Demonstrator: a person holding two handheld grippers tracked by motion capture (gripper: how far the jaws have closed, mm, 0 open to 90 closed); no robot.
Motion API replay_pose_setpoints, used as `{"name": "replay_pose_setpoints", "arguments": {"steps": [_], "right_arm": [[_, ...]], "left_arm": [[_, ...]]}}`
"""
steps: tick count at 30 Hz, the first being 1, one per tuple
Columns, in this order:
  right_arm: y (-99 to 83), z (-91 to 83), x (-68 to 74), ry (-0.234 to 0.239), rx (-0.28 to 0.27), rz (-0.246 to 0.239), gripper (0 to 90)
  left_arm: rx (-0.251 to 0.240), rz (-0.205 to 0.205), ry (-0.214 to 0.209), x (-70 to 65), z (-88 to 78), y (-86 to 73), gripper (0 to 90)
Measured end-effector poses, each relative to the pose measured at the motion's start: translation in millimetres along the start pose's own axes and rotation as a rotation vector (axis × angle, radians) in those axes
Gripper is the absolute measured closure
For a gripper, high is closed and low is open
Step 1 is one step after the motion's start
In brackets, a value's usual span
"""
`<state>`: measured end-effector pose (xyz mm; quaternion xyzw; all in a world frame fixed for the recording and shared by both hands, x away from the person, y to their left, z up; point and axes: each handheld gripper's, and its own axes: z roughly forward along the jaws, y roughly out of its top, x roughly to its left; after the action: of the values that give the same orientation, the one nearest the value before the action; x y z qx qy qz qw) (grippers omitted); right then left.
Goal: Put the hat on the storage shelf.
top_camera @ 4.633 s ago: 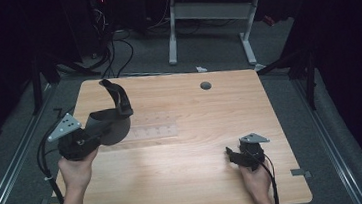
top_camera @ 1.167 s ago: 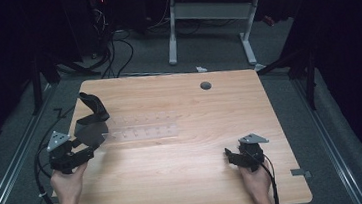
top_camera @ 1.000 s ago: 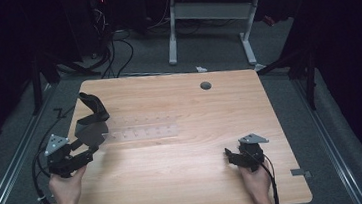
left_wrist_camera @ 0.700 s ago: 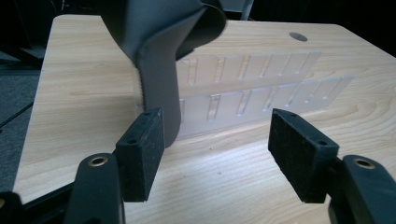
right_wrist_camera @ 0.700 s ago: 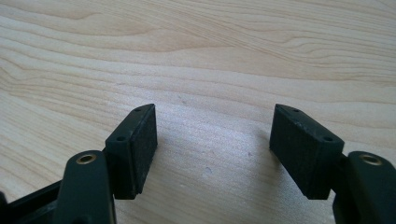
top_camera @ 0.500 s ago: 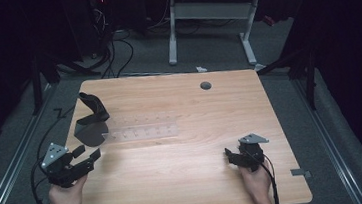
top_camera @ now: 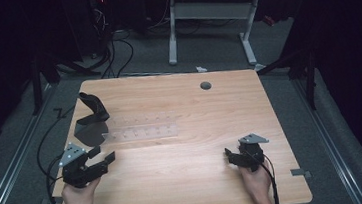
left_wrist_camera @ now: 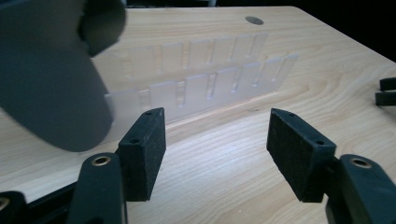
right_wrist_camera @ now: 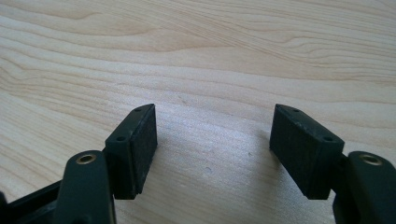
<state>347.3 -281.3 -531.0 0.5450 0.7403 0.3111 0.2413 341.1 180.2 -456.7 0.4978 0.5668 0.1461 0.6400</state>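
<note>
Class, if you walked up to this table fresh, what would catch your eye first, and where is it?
First, the curved black stand at the wooden table's far left, its round base beside a clear plastic rack. Then the two open tools at the near edge: the left tool just short of the stand, the right tool resting opposite.

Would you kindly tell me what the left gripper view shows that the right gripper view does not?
Left gripper view: the blurred round base of the dark stand, the clear slotted tray beside it, and the round hole near the table's far edge.
Right gripper view: the right gripper over bare wood grain.
Shared: the wooden tabletop; each gripper, the left gripper included, has its black jaws open with nothing between them.
</note>
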Motion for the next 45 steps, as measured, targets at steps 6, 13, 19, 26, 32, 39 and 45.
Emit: {"name": "replay_pose_setpoints", "arguments": {"steps": [6, 13, 19, 26, 32, 39, 45], "right_arm": [[0.0, 0.0, 0.0, 0.0, 0.0, 0.0, 32.4], [0.0, -0.1, 0.1, 0.001, 0.0, 0.001, 32.4], [-0.1, -0.1, 0.1, 0.002, 0.0, 0.0, 32.4], [-0.1, -0.2, 0.2, 0.002, 0.0, 0.0, 32.3], [-0.2, -0.2, 0.2, 0.003, 0.0, 0.0, 32.2], [-0.3, -0.4, 0.3, 0.002, 0.001, 0.001, 32.3], [-0.3, -0.4, 0.3, 0.002, 0.0, 0.0, 32.3]], "left_arm": [[0.029, -0.003, -0.018, -7.1, 6.3, -5.7, 39.4], [0.06, 0.004, -0.049, -17.8, 13.8, -13.2, 39.7], [0.07, 0.002, -0.067, -23.8, 20.4, -18.2, 40.4], [0.109, 0.019, -0.088, -29.3, 25.9, -26.8, 40.2], [0.148, 0.05, -0.1, -34.5, 30.4, -35.3, 39.8], [0.163, 0.055, -0.103, -37.9, 34.4, -42.7, 39.7], [0.181, 0.047, -0.102, -39.0, 38.2, -50.5, 39.6]]}}
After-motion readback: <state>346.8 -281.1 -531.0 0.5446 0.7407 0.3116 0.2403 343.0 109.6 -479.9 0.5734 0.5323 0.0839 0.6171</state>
